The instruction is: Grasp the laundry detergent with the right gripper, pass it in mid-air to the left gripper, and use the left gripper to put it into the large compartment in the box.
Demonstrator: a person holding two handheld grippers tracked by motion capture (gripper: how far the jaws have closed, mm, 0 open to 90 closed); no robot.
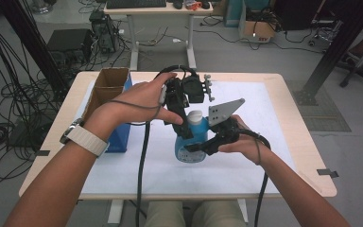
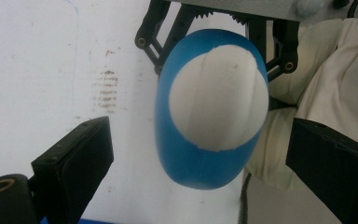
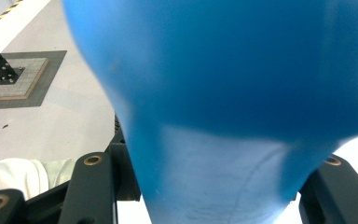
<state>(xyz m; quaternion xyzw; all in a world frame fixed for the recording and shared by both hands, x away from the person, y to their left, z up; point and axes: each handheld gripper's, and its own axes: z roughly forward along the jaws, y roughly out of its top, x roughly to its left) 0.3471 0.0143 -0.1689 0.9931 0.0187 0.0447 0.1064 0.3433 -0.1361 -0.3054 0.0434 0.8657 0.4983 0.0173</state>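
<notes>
Seemingly mid-uncapping, the right gripper (image 1: pixel 207 144) pinches the blue plastic bottle (image 1: pixel 192 142) upright just right of the blue cardboard box (image 1: pixel 118 135), while the left gripper (image 2: pixel 200 154) hangs spread above its white cap (image 2: pixel 219 95), next needing to close there.

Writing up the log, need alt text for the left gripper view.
A blue bottle with a white cap seen from above, between the left gripper's open black jaws. The right gripper clamps it from the far side over a white table.
</notes>
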